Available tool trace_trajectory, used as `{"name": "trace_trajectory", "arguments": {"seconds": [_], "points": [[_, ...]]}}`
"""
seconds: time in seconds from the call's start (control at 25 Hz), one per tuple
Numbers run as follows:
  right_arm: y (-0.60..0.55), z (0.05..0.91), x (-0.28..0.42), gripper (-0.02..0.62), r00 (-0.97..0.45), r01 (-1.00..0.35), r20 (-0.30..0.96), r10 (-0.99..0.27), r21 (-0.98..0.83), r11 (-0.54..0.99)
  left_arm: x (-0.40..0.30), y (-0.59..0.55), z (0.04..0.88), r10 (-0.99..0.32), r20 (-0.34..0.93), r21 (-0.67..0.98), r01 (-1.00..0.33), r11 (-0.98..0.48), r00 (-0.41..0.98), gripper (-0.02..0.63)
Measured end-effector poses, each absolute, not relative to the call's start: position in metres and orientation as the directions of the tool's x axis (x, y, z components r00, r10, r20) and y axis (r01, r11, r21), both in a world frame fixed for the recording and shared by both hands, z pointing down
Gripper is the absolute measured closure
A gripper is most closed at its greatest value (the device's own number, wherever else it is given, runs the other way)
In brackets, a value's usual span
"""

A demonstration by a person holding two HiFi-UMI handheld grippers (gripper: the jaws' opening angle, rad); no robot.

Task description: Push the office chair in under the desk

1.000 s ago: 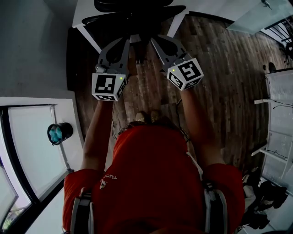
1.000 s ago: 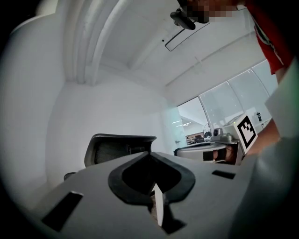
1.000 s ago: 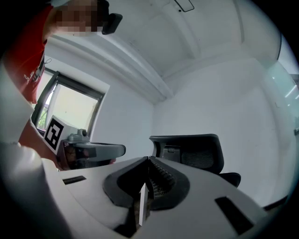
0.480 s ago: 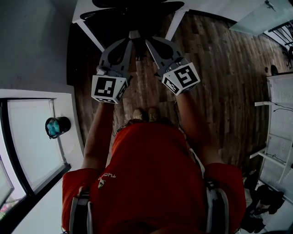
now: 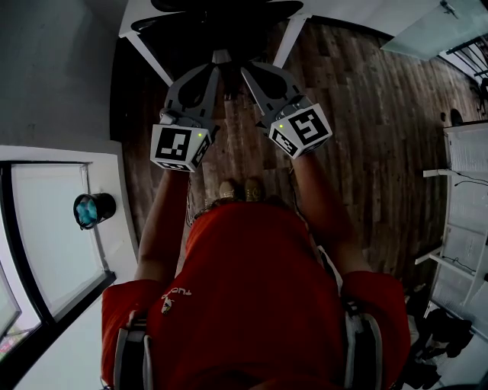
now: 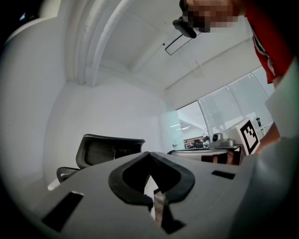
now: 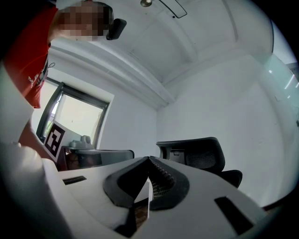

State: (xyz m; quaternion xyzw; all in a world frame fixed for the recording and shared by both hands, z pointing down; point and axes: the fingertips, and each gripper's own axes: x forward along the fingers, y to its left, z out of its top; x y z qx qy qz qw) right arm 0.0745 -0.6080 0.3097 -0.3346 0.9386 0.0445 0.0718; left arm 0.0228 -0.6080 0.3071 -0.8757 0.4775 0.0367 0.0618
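The black office chair (image 5: 221, 11) stands at the top of the head view, tucked between the white desk's legs (image 5: 143, 52). Both grippers reach forward side by side toward it over the wood floor. My left gripper (image 5: 220, 59) is shut and holds nothing; its tips are close to the chair's dark rear, and I cannot tell if they touch. My right gripper (image 5: 245, 71) is shut and holds nothing too, a little short of the chair. The left gripper view has the mesh backrest (image 6: 110, 149) beyond the shut left gripper (image 6: 149, 155). The right gripper view shows the chair (image 7: 198, 156) past the shut right gripper (image 7: 149, 159).
A white table with a teal-topped black cup (image 5: 89, 209) runs along the left. White shelving (image 5: 463, 198) stands at the right edge. The person's shoes (image 5: 239, 189) are on the wood floor (image 5: 358, 114) behind the grippers. A grey wall (image 5: 53, 68) lies to the left of the desk.
The chair has slid further up the view, under the desk, and less of it shows. Both grippers have followed it forward, still shut.
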Motion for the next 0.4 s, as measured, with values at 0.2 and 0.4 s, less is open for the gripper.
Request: {"name": "trace_trajectory", "arguments": {"seconds": [0.2,0.4], "points": [[-0.6102,0.3085,0.0747,0.571,-0.772,-0.628,-0.165,-0.613,0.056,0.776,0.0213,-0.6091,0.3074,-0.833,-0.120,-0.076,-0.842,-0.534,0.539,0.597],[-0.6121,0.3095,0.0701,0.571,-0.776,-0.624,-0.163,-0.609,0.059,0.779,0.0170,-0.6111,0.3079,-0.834,-0.121,-0.080,-0.843,-0.532,0.538,0.597]]}}
